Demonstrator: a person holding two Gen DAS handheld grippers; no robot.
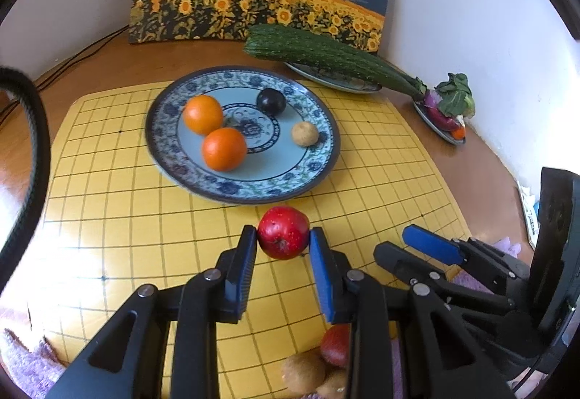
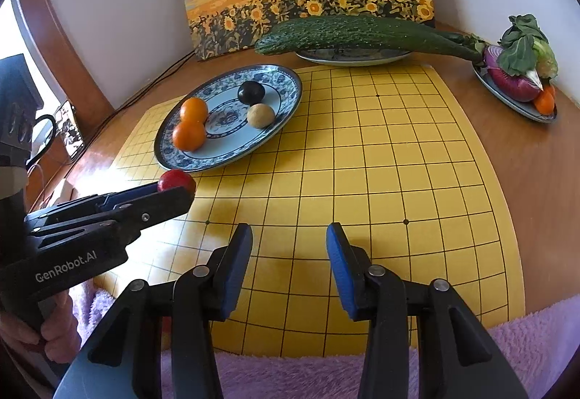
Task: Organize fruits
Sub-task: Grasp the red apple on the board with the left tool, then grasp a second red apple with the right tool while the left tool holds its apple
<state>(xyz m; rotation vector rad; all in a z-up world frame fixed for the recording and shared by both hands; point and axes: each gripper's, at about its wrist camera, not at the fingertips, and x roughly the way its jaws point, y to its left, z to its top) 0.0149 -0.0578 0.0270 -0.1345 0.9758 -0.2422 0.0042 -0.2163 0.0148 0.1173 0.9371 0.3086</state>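
A small red apple [image 1: 283, 233] with a speckled skin sits pinched just above the yellow grid mat [image 1: 145, 217], close to the near rim of the blue-patterned plate [image 1: 319, 178]. On that plate lie two oranges [image 1: 203, 114] [image 1: 224, 149] touching each other, a dark plum [image 1: 271, 102] and a tan fruit [image 1: 305, 133] (a kiwi, perhaps), well apart.

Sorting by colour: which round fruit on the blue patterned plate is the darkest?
The near-black plum at the plate's far side; the two oranges and the tan fruit are far lighter.
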